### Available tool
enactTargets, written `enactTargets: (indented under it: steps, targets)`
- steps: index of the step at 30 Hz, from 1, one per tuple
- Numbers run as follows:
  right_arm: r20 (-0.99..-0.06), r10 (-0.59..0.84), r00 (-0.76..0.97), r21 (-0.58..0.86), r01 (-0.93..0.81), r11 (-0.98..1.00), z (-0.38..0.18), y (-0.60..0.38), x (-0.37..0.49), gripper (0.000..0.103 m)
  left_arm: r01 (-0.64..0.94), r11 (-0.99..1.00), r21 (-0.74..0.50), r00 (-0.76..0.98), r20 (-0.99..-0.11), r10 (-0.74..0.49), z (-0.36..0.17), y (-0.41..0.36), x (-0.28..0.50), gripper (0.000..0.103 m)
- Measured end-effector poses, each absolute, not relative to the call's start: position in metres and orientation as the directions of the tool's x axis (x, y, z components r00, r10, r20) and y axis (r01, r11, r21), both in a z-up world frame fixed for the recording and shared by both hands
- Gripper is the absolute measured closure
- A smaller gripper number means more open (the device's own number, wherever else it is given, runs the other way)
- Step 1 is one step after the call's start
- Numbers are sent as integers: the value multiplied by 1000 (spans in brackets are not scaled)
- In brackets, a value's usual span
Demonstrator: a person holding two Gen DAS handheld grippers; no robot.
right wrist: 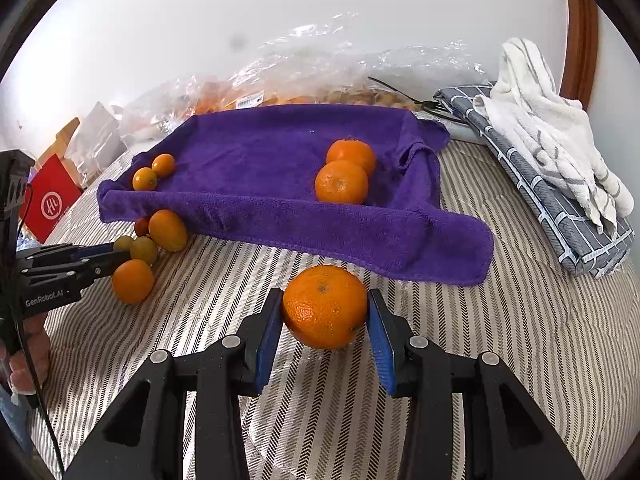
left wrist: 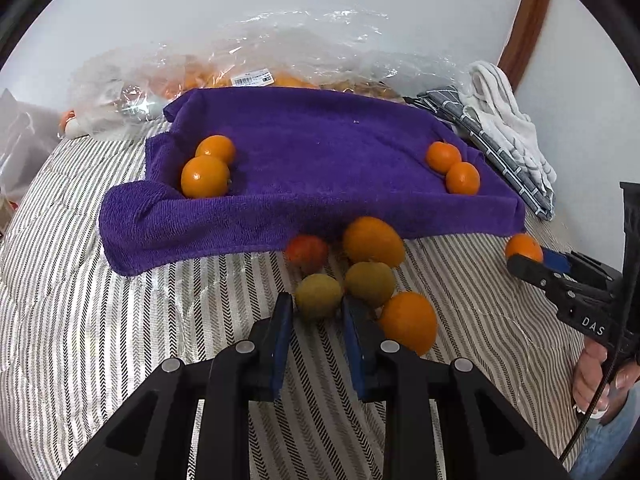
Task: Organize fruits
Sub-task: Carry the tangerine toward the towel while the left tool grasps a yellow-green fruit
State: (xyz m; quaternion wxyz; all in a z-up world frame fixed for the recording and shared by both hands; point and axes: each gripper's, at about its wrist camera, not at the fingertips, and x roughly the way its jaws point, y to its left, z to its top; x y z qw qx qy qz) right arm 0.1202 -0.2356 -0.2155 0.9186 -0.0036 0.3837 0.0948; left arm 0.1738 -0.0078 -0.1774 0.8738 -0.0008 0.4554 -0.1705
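Observation:
A purple towel (left wrist: 312,160) (right wrist: 260,168) lies on the striped bed. On it sit two kumquats (left wrist: 206,176) (right wrist: 145,179) at its left and two mandarins (left wrist: 462,178) (right wrist: 341,182) at its right. My left gripper (left wrist: 318,304) is open around a greenish kumquat (left wrist: 319,294) in a loose pile with another green one (left wrist: 370,282), orange ones (left wrist: 408,322) and a red fruit (left wrist: 307,252). My right gripper (right wrist: 325,308) holds a mandarin (right wrist: 325,306) between its pads, at the towel's front edge; it also shows in the left wrist view (left wrist: 523,247).
A clear plastic bag of fruit (left wrist: 256,76) (right wrist: 304,80) lies behind the towel by the wall. Folded grey and white cloths (left wrist: 504,132) (right wrist: 552,160) sit at the right. A red box (right wrist: 54,204) stands at the left bed edge.

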Motion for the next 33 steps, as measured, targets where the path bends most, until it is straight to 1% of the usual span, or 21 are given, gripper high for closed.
enactTargets:
  steps: [3, 7, 15, 21, 28, 31, 33]
  targets:
    - [-705, 176, 687, 73, -177, 982, -215, -236, 120, 62, 291, 940, -178, 530, -788, -313, -176, -4, 173, 80]
    - [-704, 183, 687, 80, -179, 981, -215, -237, 120, 62, 278, 937, -212, 569, -750, -338, -170, 4, 168, 80]
    - [-697, 198, 690, 96, -185, 978, -214, -238, 119, 62, 303, 932, -198, 644, -679, -353, -155, 5, 155, 80]
    - [-678, 220, 701, 127, -183, 975, -212, -243, 116, 62, 326, 923, -203, 658, -652, -375, -150, 5, 151, 80]
    - [-650, 236, 723, 153, -180, 972, -206, -248, 112, 62, 278, 941, -194, 693, -638, -336, -147, 16, 148, 80]
    - [-638, 271, 721, 200, -184, 962, -197, -251, 111, 62, 256, 951, -174, 720, -622, -307, -144, 21, 146, 81]
    - [-628, 267, 731, 196, -184, 963, -185, -250, 109, 62, 244, 956, -164, 733, -615, -292, -141, 24, 144, 80]
